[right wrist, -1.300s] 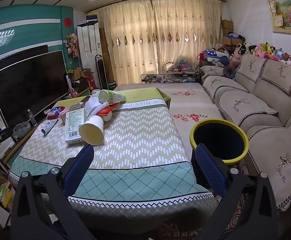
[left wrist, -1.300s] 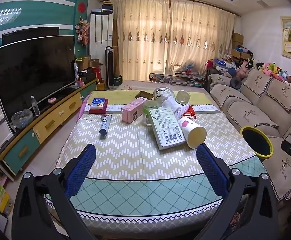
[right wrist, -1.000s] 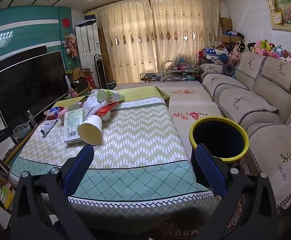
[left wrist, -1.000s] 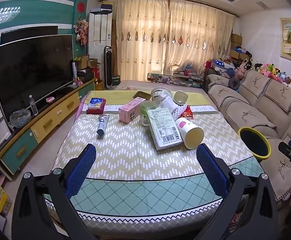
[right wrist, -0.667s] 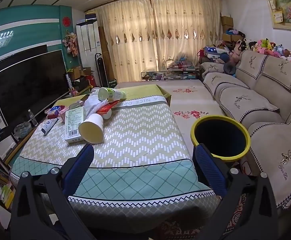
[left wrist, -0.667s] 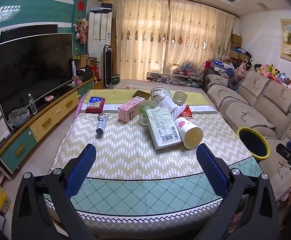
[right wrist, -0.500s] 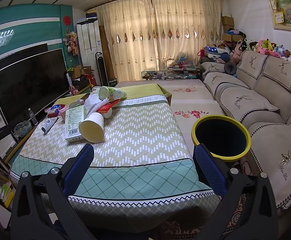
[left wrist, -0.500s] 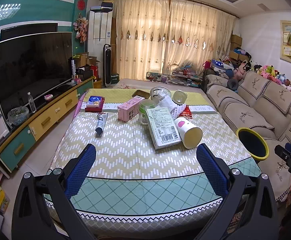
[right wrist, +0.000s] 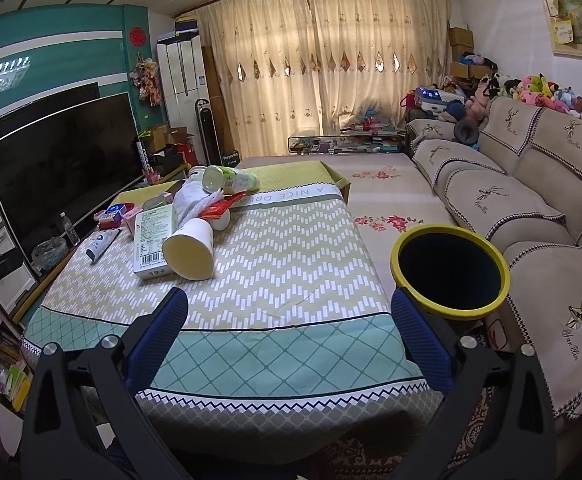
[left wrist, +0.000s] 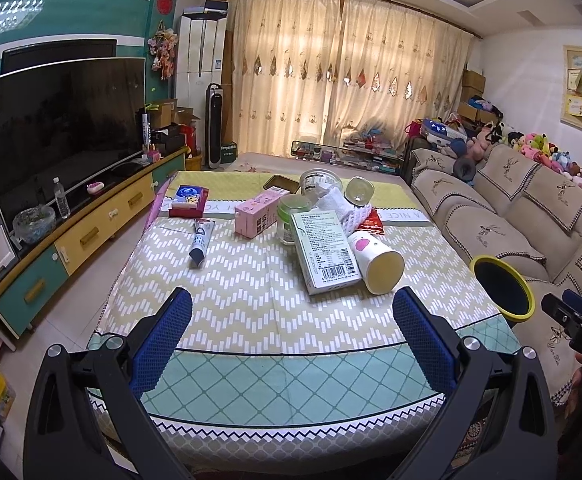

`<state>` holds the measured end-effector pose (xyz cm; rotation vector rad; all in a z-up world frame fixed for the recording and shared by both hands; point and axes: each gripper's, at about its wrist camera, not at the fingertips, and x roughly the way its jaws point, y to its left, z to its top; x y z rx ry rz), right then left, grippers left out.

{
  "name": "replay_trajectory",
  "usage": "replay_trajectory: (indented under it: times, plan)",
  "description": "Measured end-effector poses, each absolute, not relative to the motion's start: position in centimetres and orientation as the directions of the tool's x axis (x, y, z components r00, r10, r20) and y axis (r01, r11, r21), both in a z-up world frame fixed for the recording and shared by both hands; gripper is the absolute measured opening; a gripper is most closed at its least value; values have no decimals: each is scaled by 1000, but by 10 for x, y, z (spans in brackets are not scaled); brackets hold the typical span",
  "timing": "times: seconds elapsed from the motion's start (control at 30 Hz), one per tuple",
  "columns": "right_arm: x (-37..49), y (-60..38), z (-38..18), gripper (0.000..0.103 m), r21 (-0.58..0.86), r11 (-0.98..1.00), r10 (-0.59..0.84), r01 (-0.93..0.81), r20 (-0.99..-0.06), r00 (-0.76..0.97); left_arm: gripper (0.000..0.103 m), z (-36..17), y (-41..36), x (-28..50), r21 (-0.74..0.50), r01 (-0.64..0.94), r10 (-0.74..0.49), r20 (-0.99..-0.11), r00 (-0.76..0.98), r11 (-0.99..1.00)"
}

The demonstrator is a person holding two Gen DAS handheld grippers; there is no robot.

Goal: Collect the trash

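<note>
From the left, I see a tube [left wrist: 200, 241] lying flat on the table [left wrist: 251, 292], its long axis running away from me with the dark cap toward me. Next comes a pink carton [left wrist: 258, 218] on its side, then a flat white box [left wrist: 325, 249] lying label-up, its long axis also running away from me, barcode end nearest. Against the box's right edge a paper cup [left wrist: 376, 260] lies on its side, its closed pale base facing me and to the right; I cannot see whether anything is in it. Behind these sit a green-lidded jar [left wrist: 293, 219], a clear tub [left wrist: 318, 184], a white cloth [left wrist: 339, 202] and a red wrapper [left wrist: 372, 222].

Off the table's right edge, between it and the sofa [right wrist: 531, 184], stands the bin [right wrist: 450, 272] with a yellow rim; its inside is dark and I can't make out any contents.

My left gripper [left wrist: 291, 338] hangs over the near edge of the table, jaws spread wide, nothing between them. My right gripper [right wrist: 289, 336] is likewise wide apart and empty, its right finger just in front of the bin.

The table wears a zigzag-patterned cloth. A television [left wrist: 61, 132] stands at left, and drawn curtains [left wrist: 343, 76] cover the far wall.
</note>
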<state>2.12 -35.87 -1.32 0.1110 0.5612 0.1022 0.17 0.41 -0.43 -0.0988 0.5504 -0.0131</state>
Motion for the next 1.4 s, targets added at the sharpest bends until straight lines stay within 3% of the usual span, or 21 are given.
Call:
replay_trajectory:
  times: [1.4]
  plan:
    - [23, -351, -18, 97, 133, 987, 148, -89, -540, 829, 99, -11, 0, 4, -116, 9, -72, -551, 831, 993]
